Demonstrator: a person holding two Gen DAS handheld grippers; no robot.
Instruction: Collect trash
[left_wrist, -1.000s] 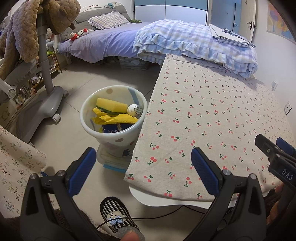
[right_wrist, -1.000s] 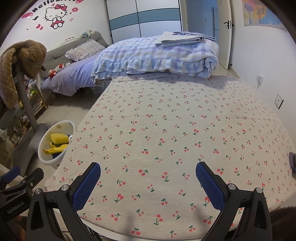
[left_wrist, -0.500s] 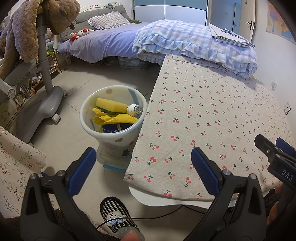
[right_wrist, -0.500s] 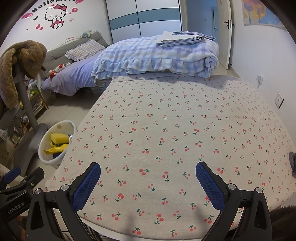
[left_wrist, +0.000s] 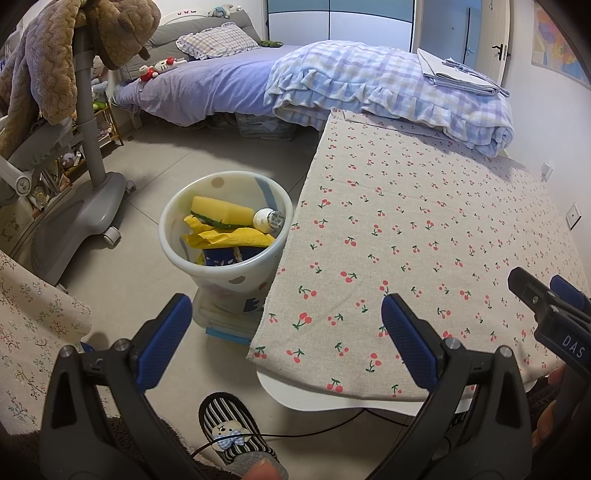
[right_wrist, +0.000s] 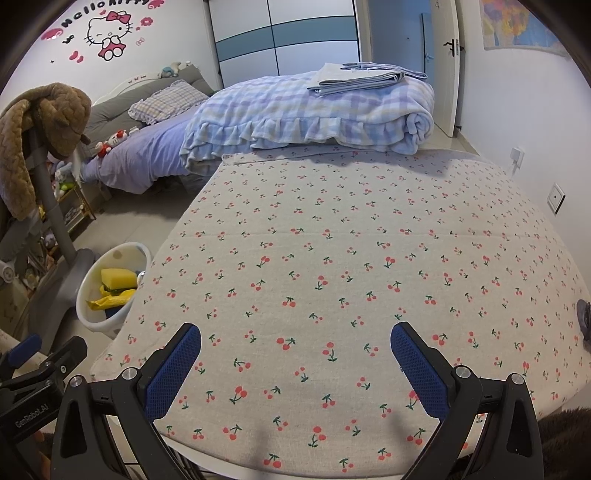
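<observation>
A white dotted trash bin (left_wrist: 177, 254) stands on the floor by the table's left edge, also seen at the left in the right wrist view (right_wrist: 85, 295). Inside lie a yellow sponge (left_wrist: 221, 212), crumpled yellow paper (left_wrist: 236, 238), a white bulb (left_wrist: 267, 220) and a blue packet (left_wrist: 231, 255). My left gripper (left_wrist: 286, 325) hangs open and empty over the table's near left corner, right of the bin. My right gripper (right_wrist: 295, 350) is open and empty above the near edge of the cherry-print tablecloth (right_wrist: 351, 258). No trash shows on the cloth.
A bed with a folded checked blanket (left_wrist: 388, 85) touches the table's far end. A grey stand on wheels (left_wrist: 81, 206) with a brown plush cover stands left of the bin. A striped slipper (left_wrist: 232, 432) is on the floor under my left gripper. A floral cloth (left_wrist: 33, 332) is at the left.
</observation>
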